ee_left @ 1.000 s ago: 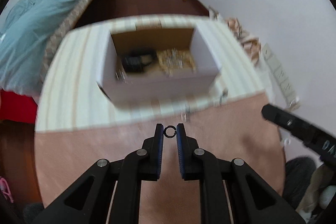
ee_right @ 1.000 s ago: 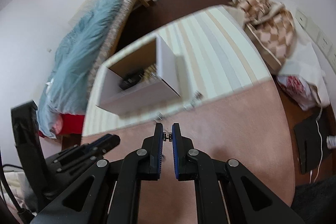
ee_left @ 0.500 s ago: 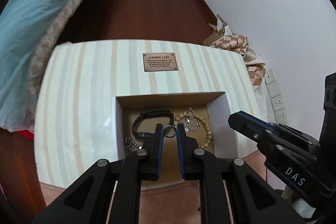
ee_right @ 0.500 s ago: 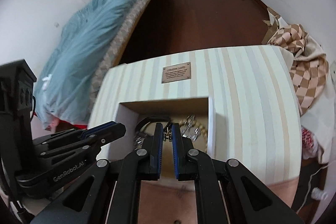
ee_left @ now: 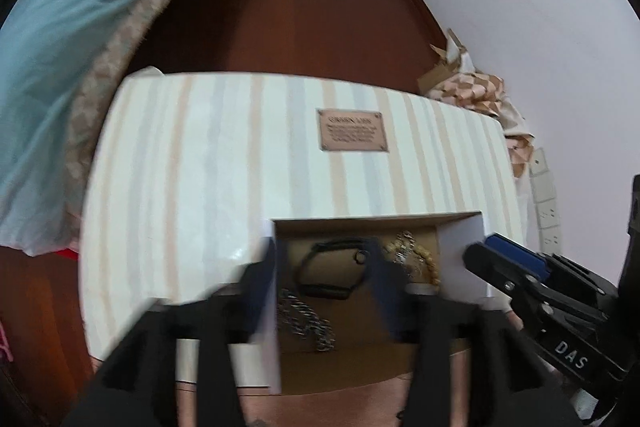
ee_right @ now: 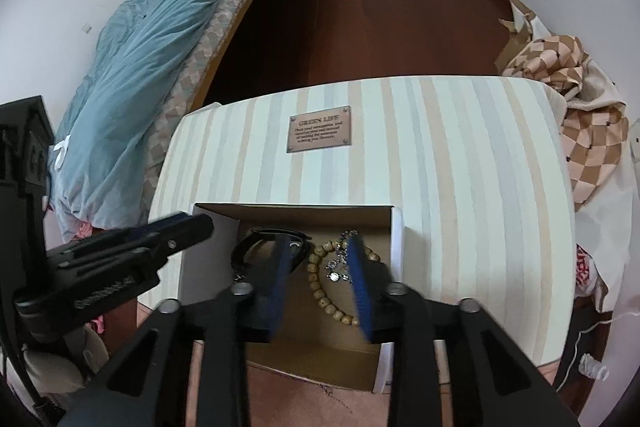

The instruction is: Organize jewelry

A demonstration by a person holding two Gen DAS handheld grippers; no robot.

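Both claws hang spread wide over the open box [ee_right: 396,227] on the striped table [ee_right: 460,187]: left claw [ee_left: 324,291], right claw [ee_right: 320,283]. Drop-off looks done; a small ring [ee_left: 361,258] sits near 12 o'clock inside. Next, fetch whatever jewelry remains.

Black grippers, blue-padded fingers [ee_right: 360,287], silver screws.
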